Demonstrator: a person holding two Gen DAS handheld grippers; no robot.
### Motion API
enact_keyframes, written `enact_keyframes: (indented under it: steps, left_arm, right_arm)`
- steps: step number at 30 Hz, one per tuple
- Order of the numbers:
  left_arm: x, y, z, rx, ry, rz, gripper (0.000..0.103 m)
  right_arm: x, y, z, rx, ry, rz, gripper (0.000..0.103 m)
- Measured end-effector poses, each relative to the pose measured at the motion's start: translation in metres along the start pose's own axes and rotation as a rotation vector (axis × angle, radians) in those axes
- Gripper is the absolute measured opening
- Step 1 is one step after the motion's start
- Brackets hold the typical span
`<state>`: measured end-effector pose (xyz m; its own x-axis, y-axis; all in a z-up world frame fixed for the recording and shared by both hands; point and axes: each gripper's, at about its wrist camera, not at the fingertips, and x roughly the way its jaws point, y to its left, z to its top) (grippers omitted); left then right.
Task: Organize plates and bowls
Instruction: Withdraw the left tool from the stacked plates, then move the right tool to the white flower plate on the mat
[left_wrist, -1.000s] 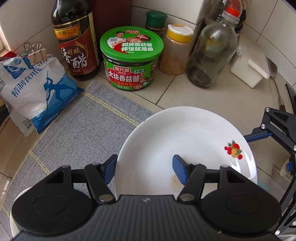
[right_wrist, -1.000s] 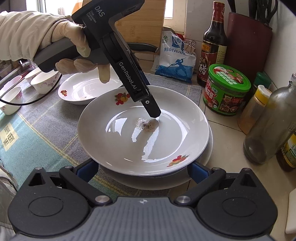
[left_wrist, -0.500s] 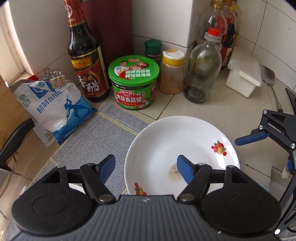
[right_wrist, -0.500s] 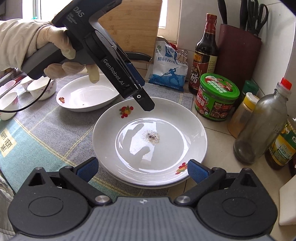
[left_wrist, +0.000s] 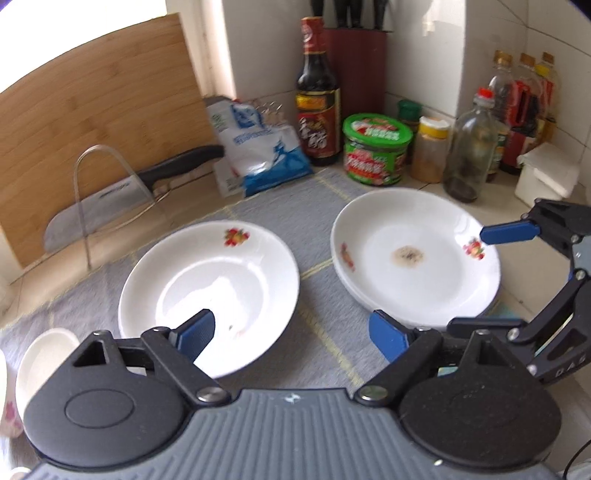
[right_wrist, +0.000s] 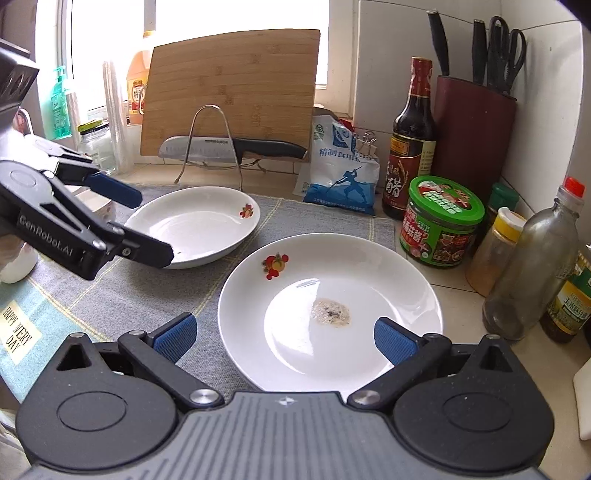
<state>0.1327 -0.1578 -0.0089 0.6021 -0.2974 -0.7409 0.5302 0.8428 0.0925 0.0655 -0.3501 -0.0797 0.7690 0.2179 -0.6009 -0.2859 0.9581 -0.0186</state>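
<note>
**Both grippers free above two sets of plates**

The left gripper (left_wrist: 291, 334) has just been spreading its jaws, nothing between them; it hangs above the grey mat (left_wrist: 317, 314), one blue pad over the near rim of the empty plate (left_wrist: 208, 284); the right gripper (right_wrist: 284, 338) is released, its pads either side of the stained plate (right_wrist: 328, 314), gripping nothing; that plate tops a short stack at the mat's edge, near the green-lidded jar (right_wrist: 443, 225); a small bowl (left_wrist: 44, 354) sits left of the empty plate.
</note>
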Motion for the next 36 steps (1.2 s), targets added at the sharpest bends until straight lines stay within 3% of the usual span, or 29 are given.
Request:
enact_keyframes:
  steps: [7,17,27,33,36]
  left_arm:
    - [0.012,0.027,-0.043,-0.078,0.077,0.097,0.090]
    - [0.036,0.056,-0.053,-0.131,0.064,0.036,0.090]
    - [0.060,0.070,-0.051,-0.114,0.017,-0.023,0.095]
    - [0.064,0.068,-0.051,-0.082,0.007,-0.031,0.103]
    - [0.065,0.070,-0.051,-0.112,0.004,-0.014,0.103]
  right_arm:
    - [0.010,0.025,0.007,-0.043,0.012,0.056,0.103]
    - [0.014,0.054,0.030,-0.058,0.033,0.005,0.103]
    - [0.022,0.072,0.048,-0.064,0.098,-0.074,0.103]
    - [0.037,0.073,0.059,-0.115,0.132,-0.027,0.103]
    - [0.053,0.067,0.066,-0.139,0.144,0.030,0.103]
